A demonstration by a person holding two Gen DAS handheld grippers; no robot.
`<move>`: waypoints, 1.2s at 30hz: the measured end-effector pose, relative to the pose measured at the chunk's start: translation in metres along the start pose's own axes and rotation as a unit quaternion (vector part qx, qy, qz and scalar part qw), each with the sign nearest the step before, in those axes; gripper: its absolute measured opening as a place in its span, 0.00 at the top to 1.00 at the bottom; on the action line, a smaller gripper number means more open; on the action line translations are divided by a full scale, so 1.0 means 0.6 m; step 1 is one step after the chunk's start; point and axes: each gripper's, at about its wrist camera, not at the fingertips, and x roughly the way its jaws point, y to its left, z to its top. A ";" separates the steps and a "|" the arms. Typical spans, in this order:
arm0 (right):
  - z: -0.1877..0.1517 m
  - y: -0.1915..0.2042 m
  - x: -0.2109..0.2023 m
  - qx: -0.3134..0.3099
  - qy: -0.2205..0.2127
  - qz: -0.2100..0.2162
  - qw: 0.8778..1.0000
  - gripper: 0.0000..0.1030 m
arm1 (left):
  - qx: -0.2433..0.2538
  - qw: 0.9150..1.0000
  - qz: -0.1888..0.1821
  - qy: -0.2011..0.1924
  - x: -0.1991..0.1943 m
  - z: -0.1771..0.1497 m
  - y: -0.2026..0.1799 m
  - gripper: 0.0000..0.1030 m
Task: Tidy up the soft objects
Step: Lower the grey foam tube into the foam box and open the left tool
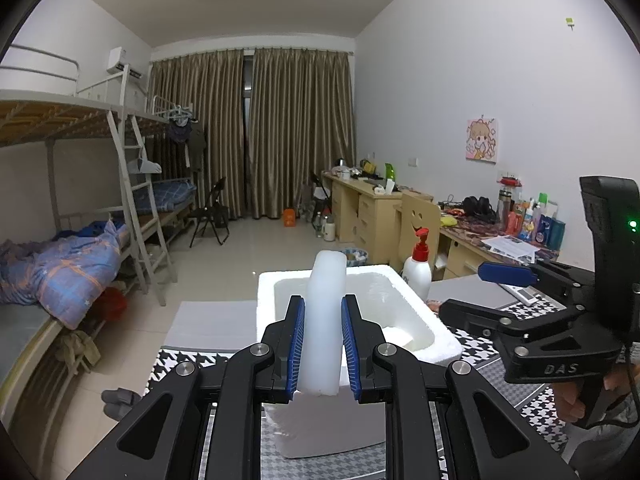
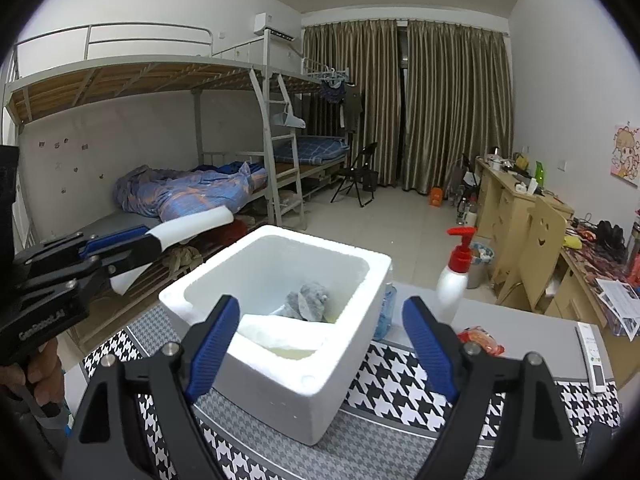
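Left hand-held gripper (image 1: 323, 348) pinches a white foam strip (image 1: 325, 320) between its blue pads (image 1: 297, 344); the strip's long axis runs forward along the fingers, its rounded far end pointing toward the curtains, held above the near rim of a white foam box (image 2: 280, 364). Inside the box lie a grey cloth (image 2: 308, 300) and another white foam piece (image 2: 280, 334). The box stands on a houndstooth-patterned surface (image 2: 400, 384). Right hand-held gripper (image 2: 320, 340) is spread wide, holding nothing, near the box. A red-capped pump bottle (image 2: 454, 276) stands just beyond the box
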 end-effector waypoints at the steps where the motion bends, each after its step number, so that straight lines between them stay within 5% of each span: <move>1: -0.001 -0.001 -0.001 0.000 -0.001 -0.001 1.000 0.13 | 0.000 1.000 0.000 0.001 0.002 0.000 -0.001 0.80; 36: -0.050 -0.076 -0.056 0.060 -0.008 -0.049 0.997 0.12 | 0.022 0.998 -0.032 0.042 0.090 0.017 -0.038 0.76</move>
